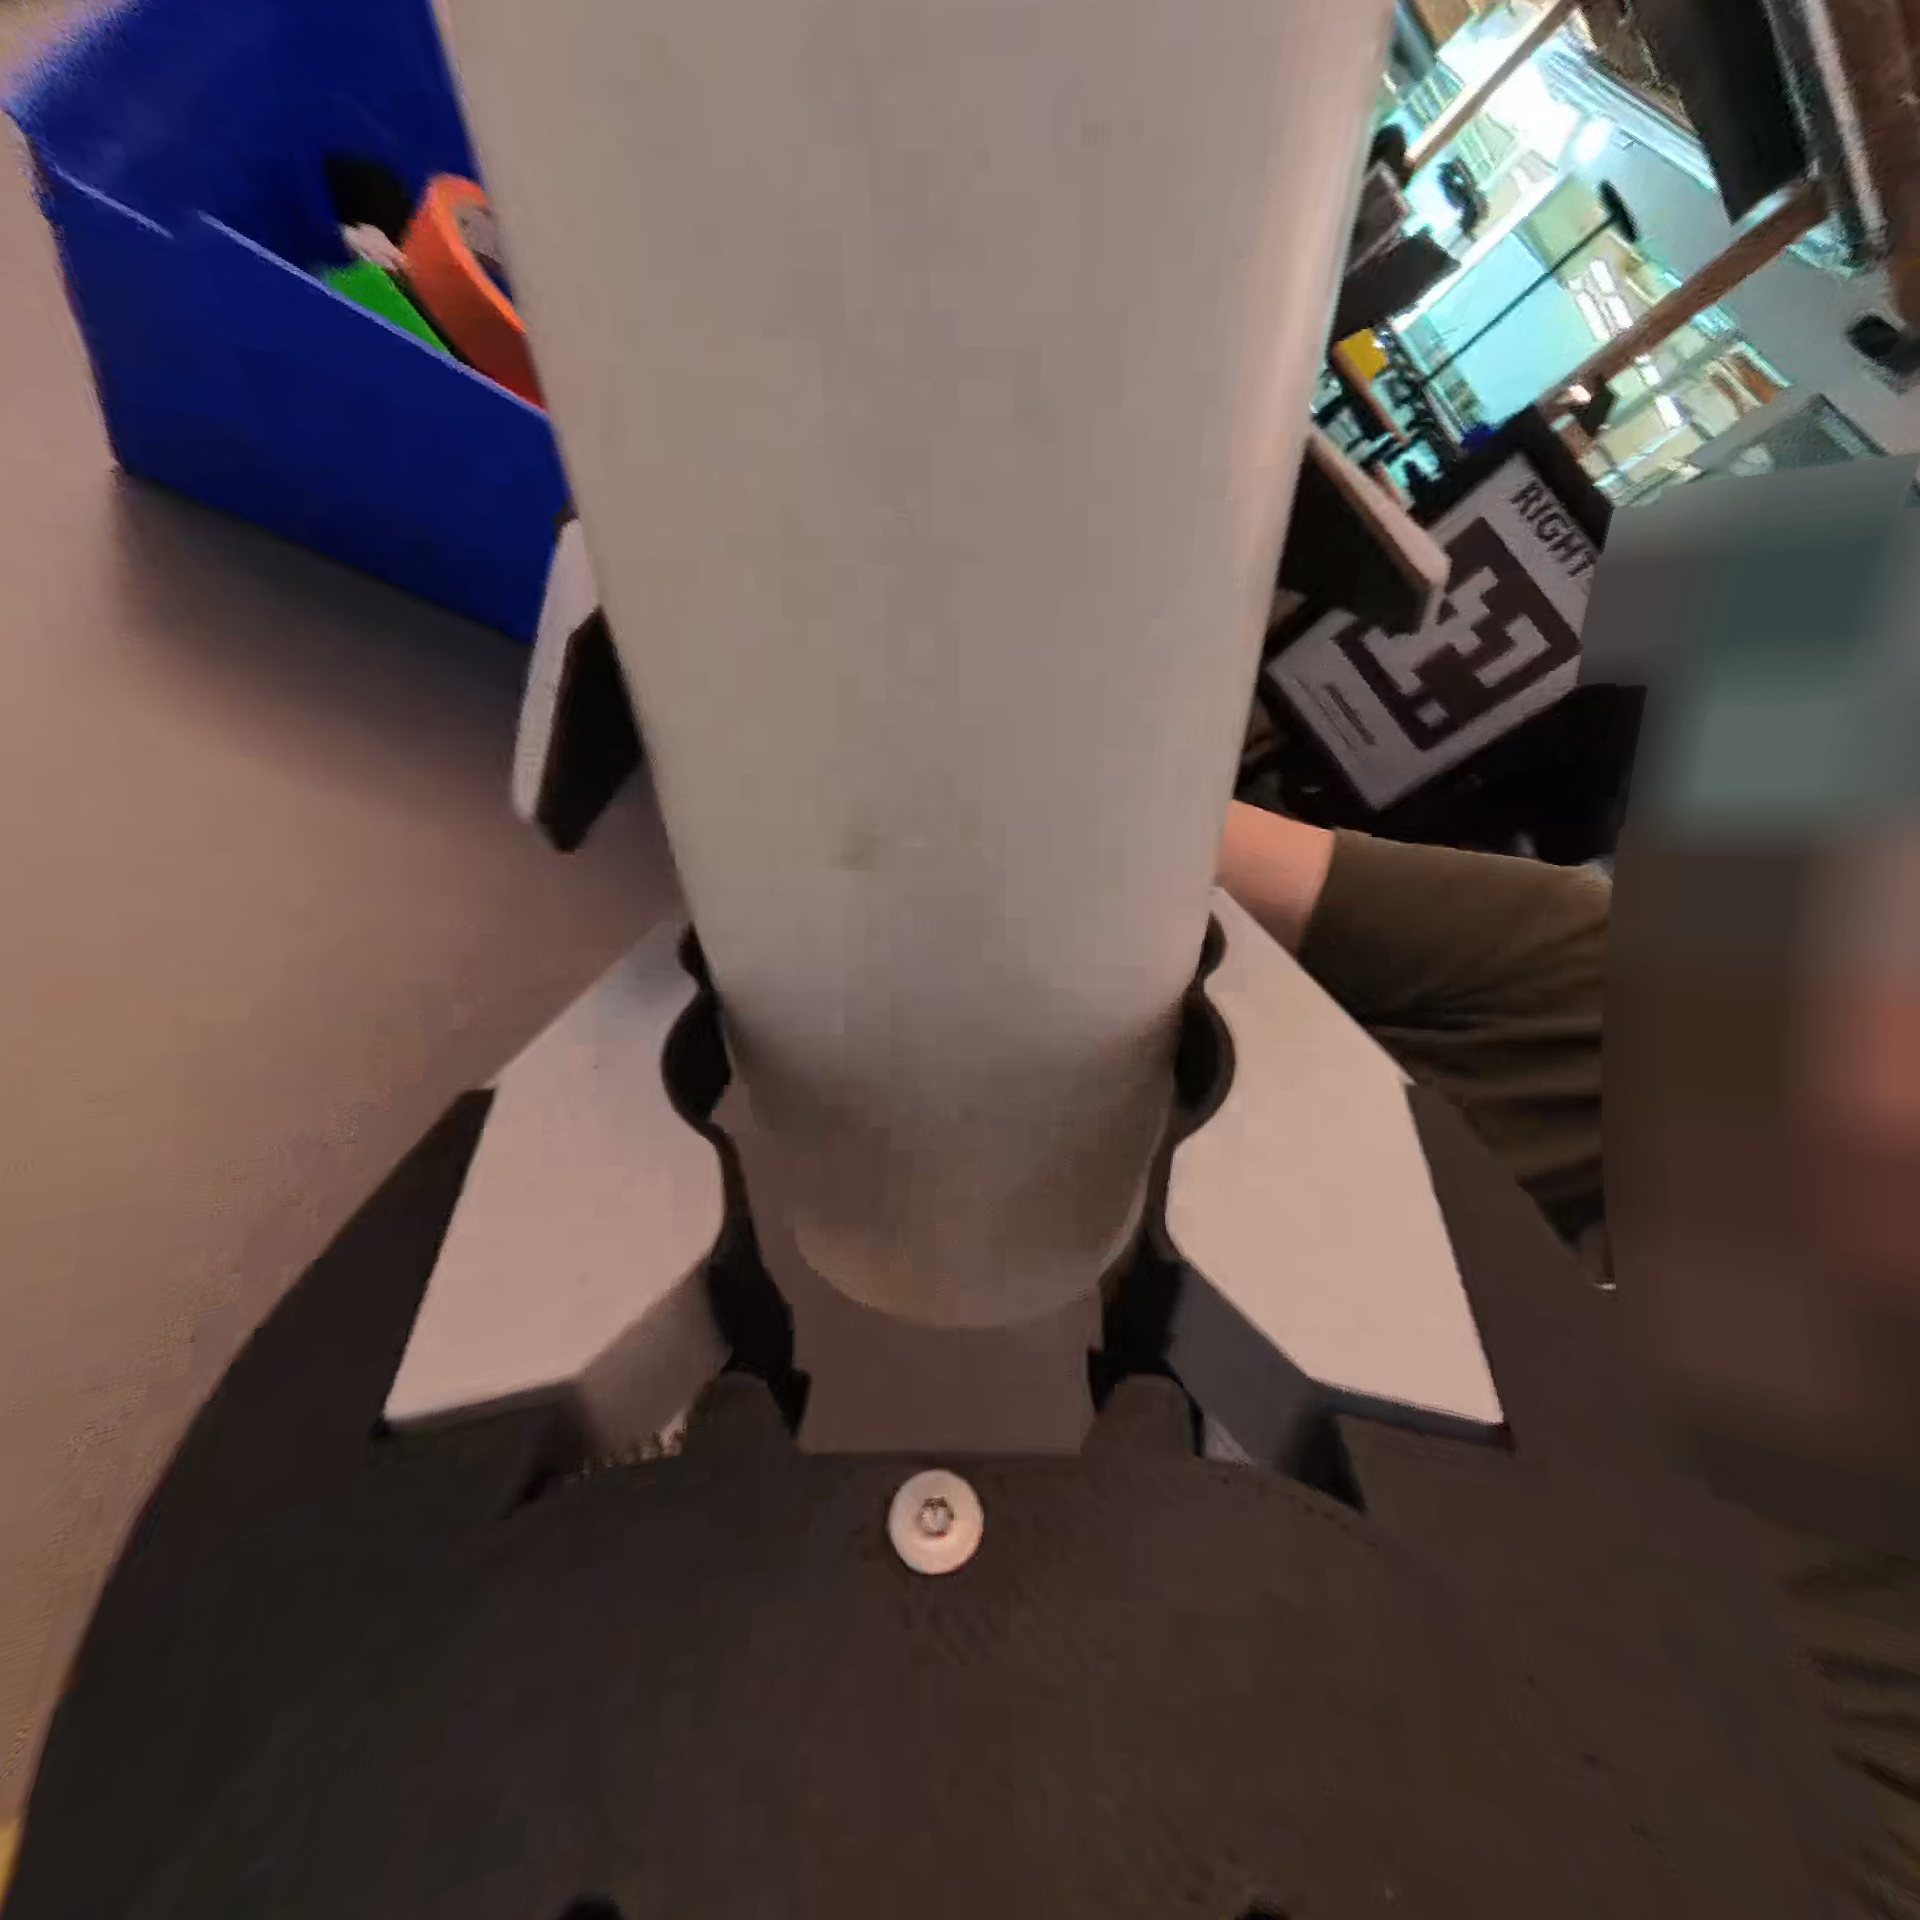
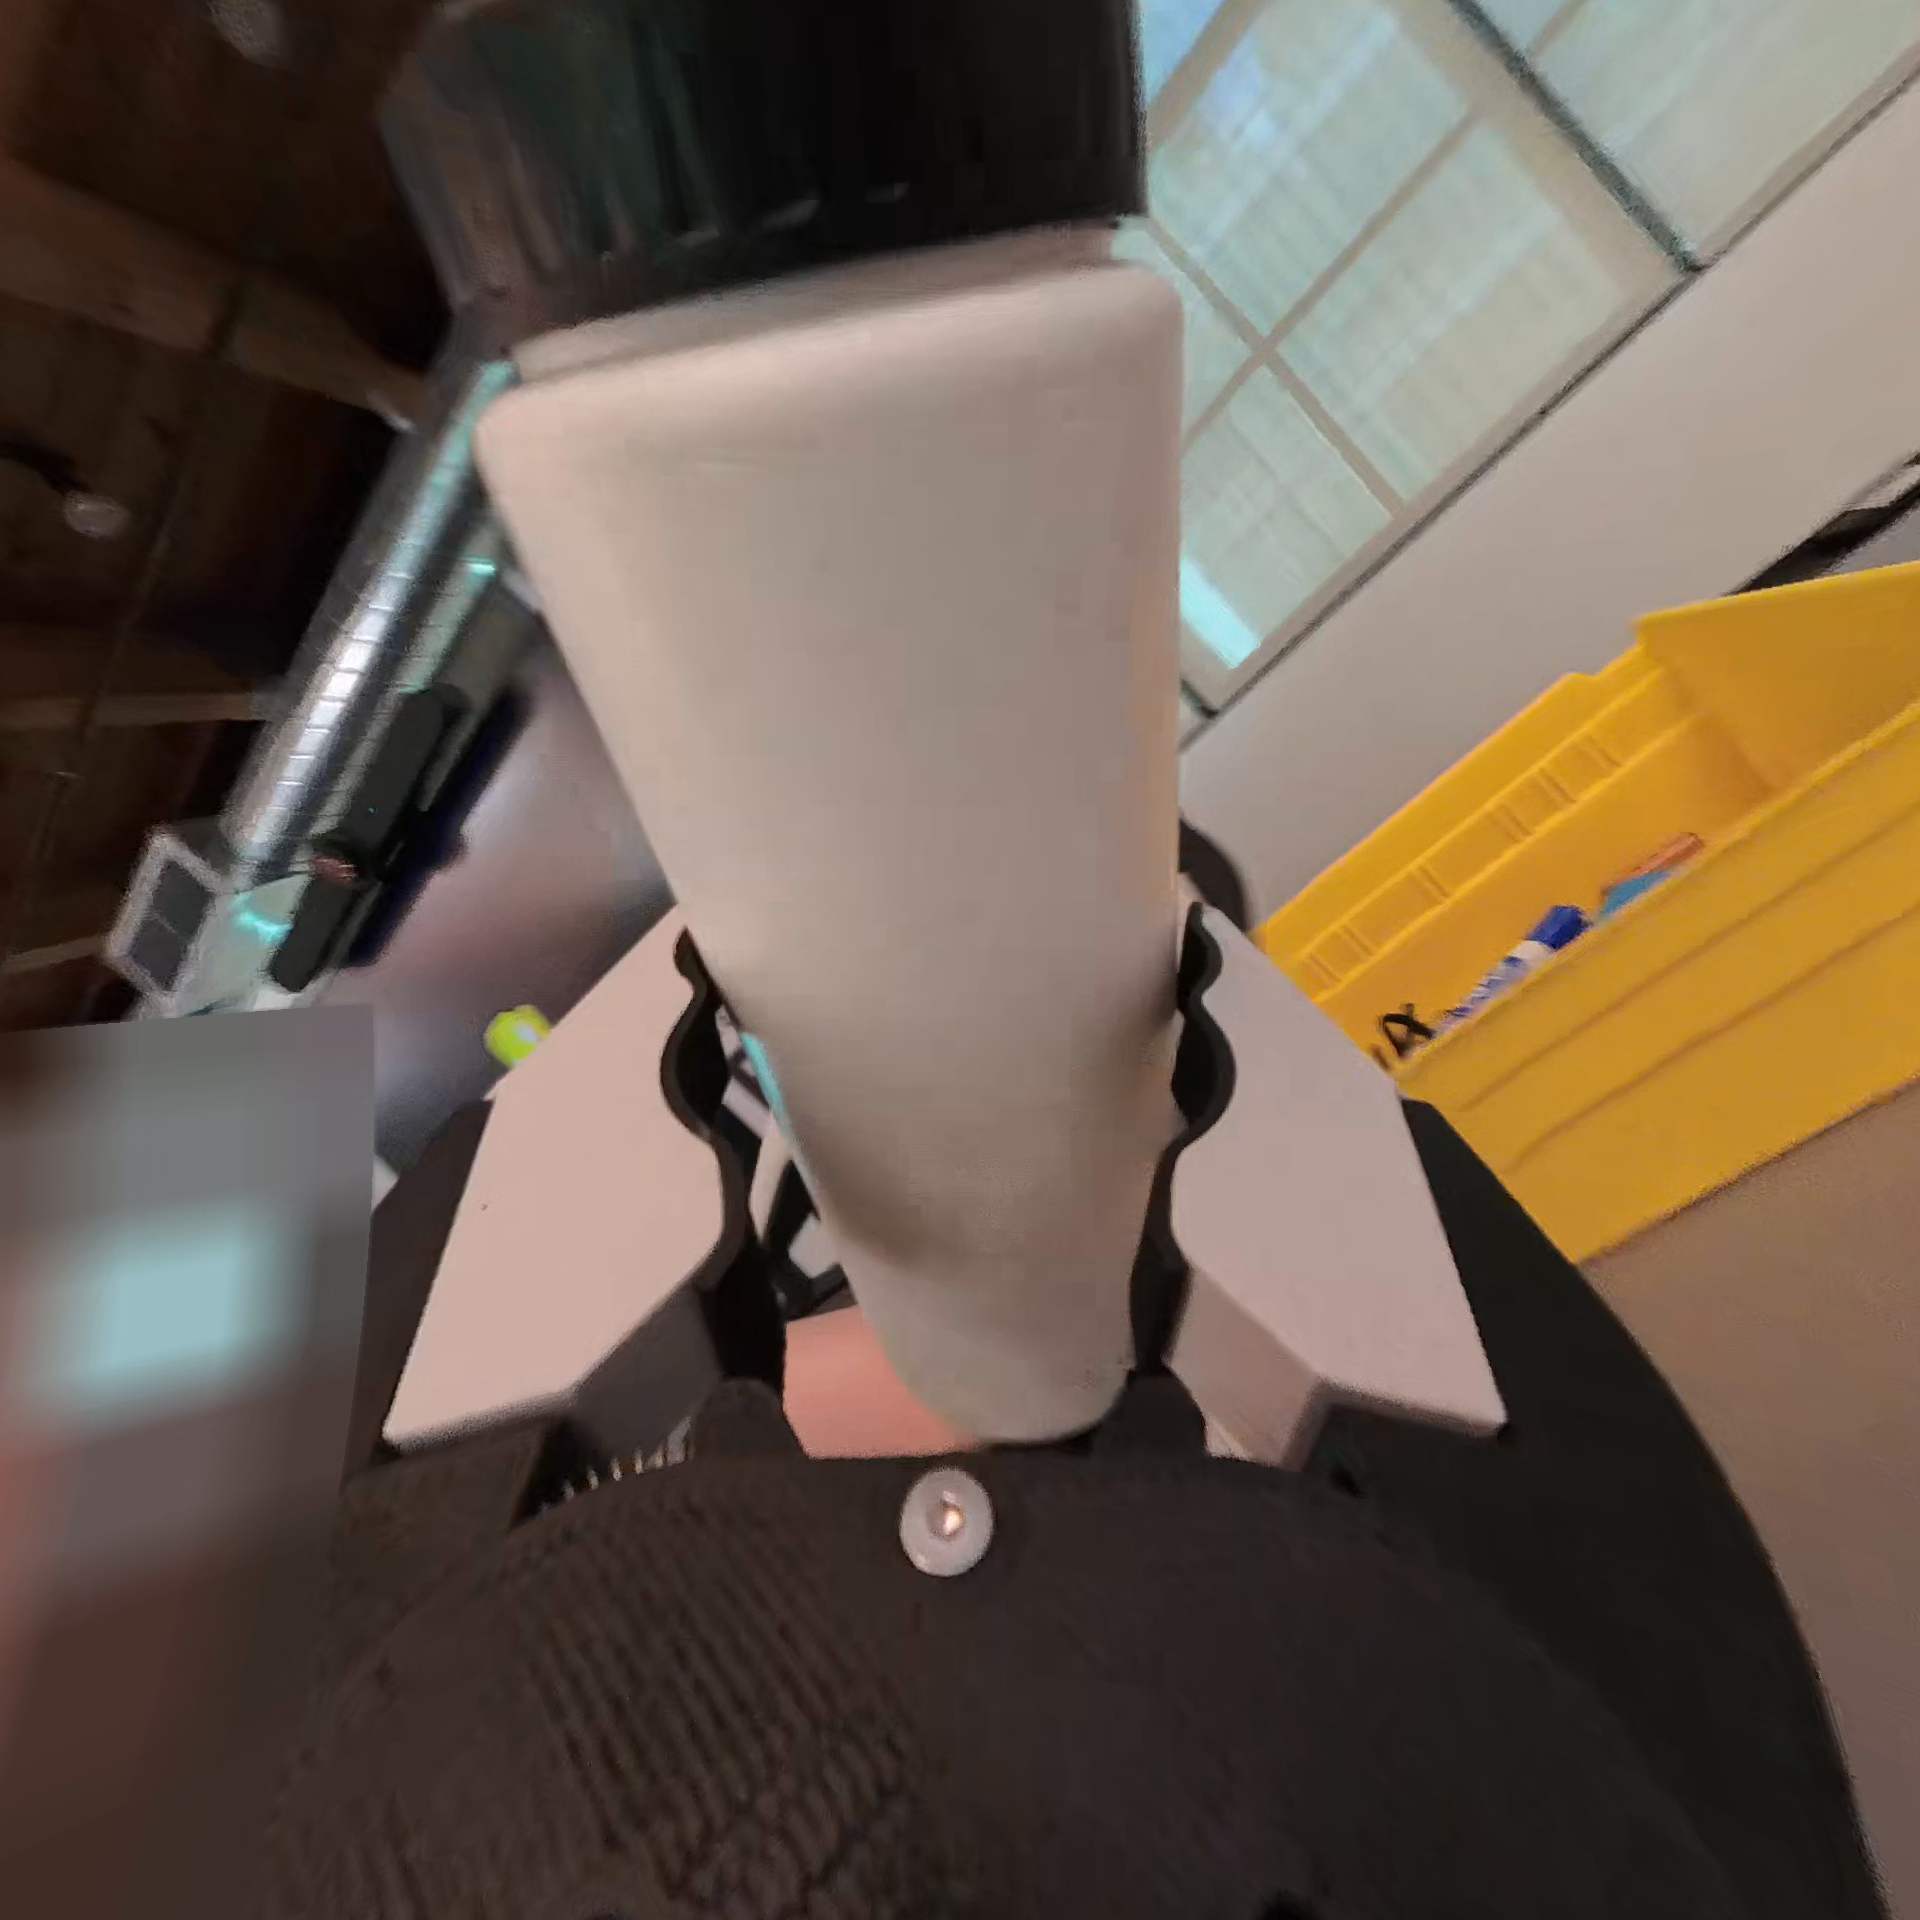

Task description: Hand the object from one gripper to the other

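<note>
A white bottle (image 1: 935, 520) runs away from the camera in the left wrist view, its round end seated between my left gripper's (image 1: 945, 966) fingers, which are shut on it. One finger of the right gripper (image 1: 566, 707) presses on the bottle's left side farther up; its tag plate (image 1: 1455, 644) shows to the right. In the right wrist view the same white bottle (image 2: 883, 727), with a black cap (image 2: 779, 135) at its far end, lies tilted between my right gripper's (image 2: 940, 966) fingers, which close on it at the tips.
A blue bin (image 1: 260, 395) with orange and green items stands on the brown table (image 1: 208, 935) at the left. A yellow bin (image 2: 1662, 935) with small items stands at the right. A person's sleeve (image 1: 1455, 997) is behind the bottle. Left tips to right tips: about 7 centimetres.
</note>
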Tool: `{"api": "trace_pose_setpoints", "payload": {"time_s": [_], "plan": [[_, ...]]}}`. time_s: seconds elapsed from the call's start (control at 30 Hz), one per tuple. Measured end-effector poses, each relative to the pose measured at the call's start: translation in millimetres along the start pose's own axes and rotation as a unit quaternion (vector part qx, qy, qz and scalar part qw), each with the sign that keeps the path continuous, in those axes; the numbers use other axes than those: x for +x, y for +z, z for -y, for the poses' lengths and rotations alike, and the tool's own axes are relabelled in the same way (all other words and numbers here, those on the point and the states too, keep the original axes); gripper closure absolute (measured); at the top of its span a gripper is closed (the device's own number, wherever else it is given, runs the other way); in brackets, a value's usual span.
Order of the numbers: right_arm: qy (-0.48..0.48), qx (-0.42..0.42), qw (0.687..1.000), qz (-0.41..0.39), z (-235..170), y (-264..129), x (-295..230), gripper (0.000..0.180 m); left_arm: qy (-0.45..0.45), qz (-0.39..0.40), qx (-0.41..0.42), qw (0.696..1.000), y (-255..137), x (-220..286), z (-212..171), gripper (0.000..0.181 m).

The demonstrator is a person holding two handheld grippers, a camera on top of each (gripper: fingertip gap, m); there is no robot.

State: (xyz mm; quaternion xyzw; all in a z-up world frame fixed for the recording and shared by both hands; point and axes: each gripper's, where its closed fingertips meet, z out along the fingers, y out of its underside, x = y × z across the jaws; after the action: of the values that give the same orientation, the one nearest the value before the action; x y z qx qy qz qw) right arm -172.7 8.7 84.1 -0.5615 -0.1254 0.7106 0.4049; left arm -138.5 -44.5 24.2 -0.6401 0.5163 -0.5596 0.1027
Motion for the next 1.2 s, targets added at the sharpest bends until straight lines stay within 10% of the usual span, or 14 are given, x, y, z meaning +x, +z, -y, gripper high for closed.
{"api": "trace_pose_setpoints", "payload": {"time_s": [0.43, 0.87, 1.2], "plan": [[-0.180, 0.002, 0.976, -0.124, 58, -59, -42, 0.069, -0.035, -0.344, 0.141, 0.928, -29, 74, 47, 0.097], [-0.280, 0.122, 0.939, -0.155, 108, -96, -52, 0.073, 0.050, -0.100, 0.362, 0.926, -181, 58, 67, 0.096], [-0.473, 0.045, 0.860, -0.187, 27, 9, -39, 0.067, 0.048, -0.036, 0.428, 0.902, -145, 37, 96, 0.096]]}}
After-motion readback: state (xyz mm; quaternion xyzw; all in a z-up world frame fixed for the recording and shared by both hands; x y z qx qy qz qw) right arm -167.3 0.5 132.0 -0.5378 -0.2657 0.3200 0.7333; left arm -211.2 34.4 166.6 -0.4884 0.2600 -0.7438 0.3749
